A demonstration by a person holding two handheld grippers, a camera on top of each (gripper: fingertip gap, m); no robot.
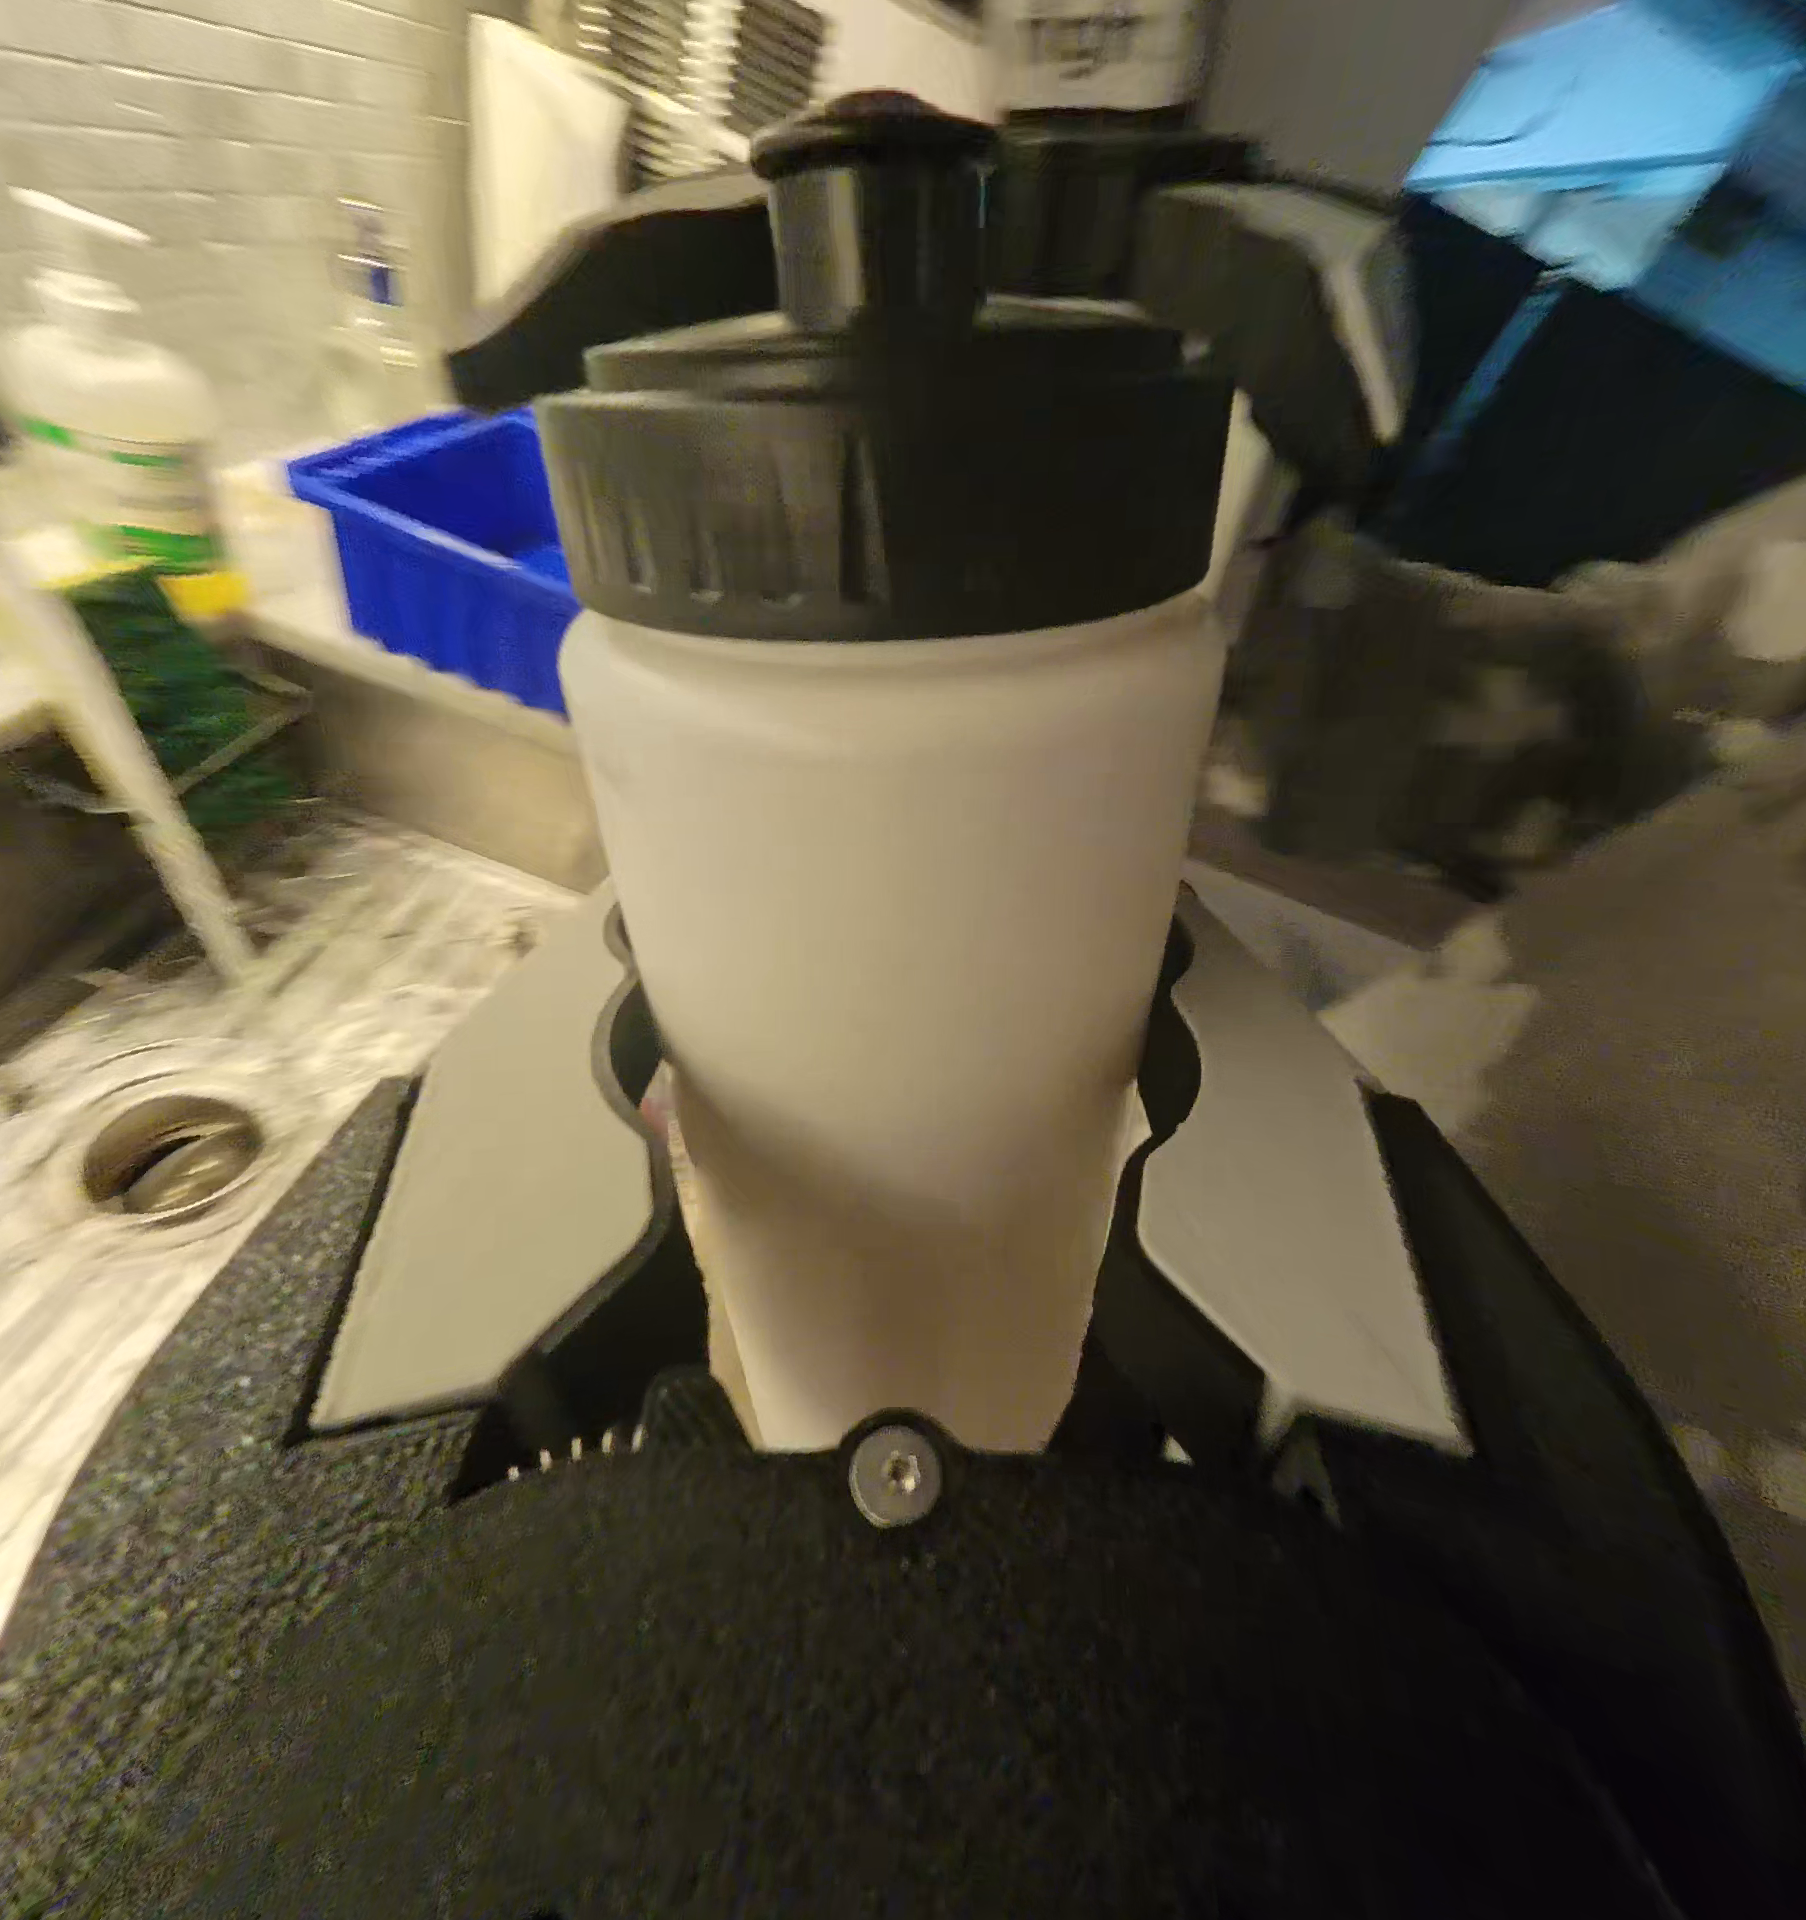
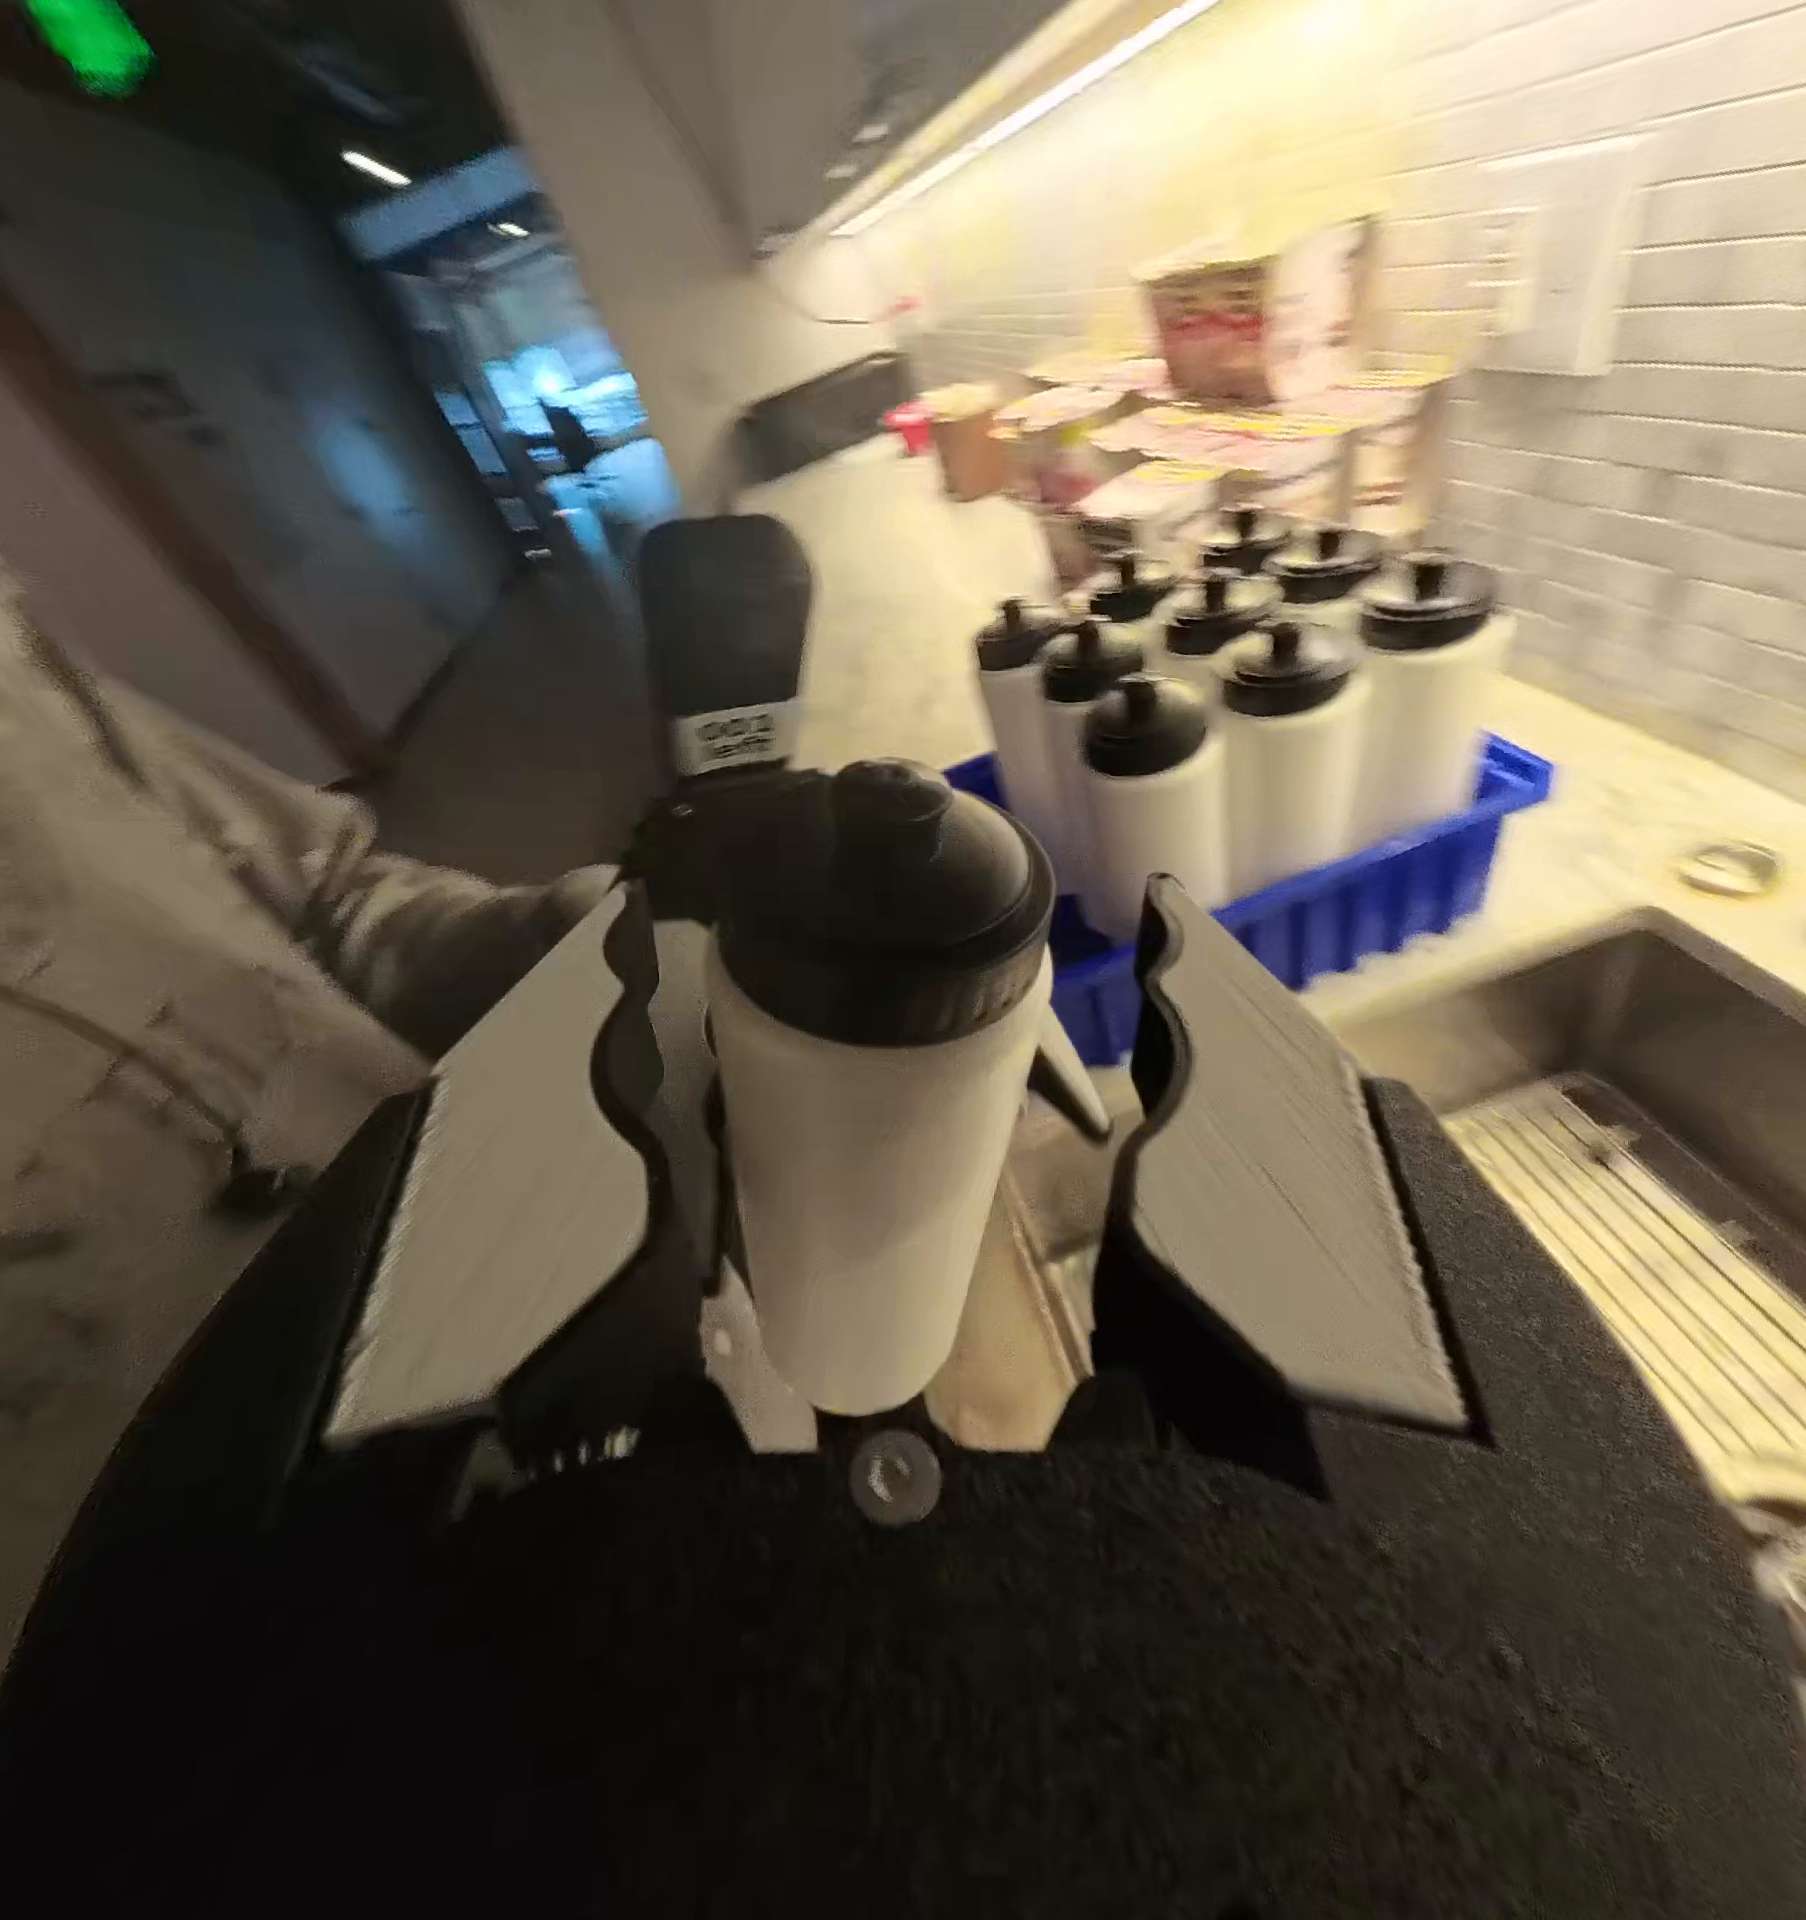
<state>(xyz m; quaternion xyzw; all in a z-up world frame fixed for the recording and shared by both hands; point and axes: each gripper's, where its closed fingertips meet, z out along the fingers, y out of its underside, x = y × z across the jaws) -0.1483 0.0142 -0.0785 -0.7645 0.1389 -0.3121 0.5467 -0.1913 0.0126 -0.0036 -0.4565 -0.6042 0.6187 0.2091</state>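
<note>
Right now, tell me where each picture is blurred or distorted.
Left wrist view: the bottle in the left claw is fairly sharp, the sink and blue bin smear with motion; right wrist view: blurred throughout, bottles in the bin soft, wide-angle bending at edges.

Left hand-held gripper [image 1: 894, 1060] is clamped tight on a bottle [image 1: 878, 935], both fingers [image 1: 525, 1174] pressed against its sides, holding it upright. Right hand-held gripper [image 2: 894, 997] has its jaws spread wide, fingers [image 2: 1283, 1195] either side of that bottle without touching it. The person's sleeve [image 2: 151, 935] runs in from the left of the right wrist view.
</note>
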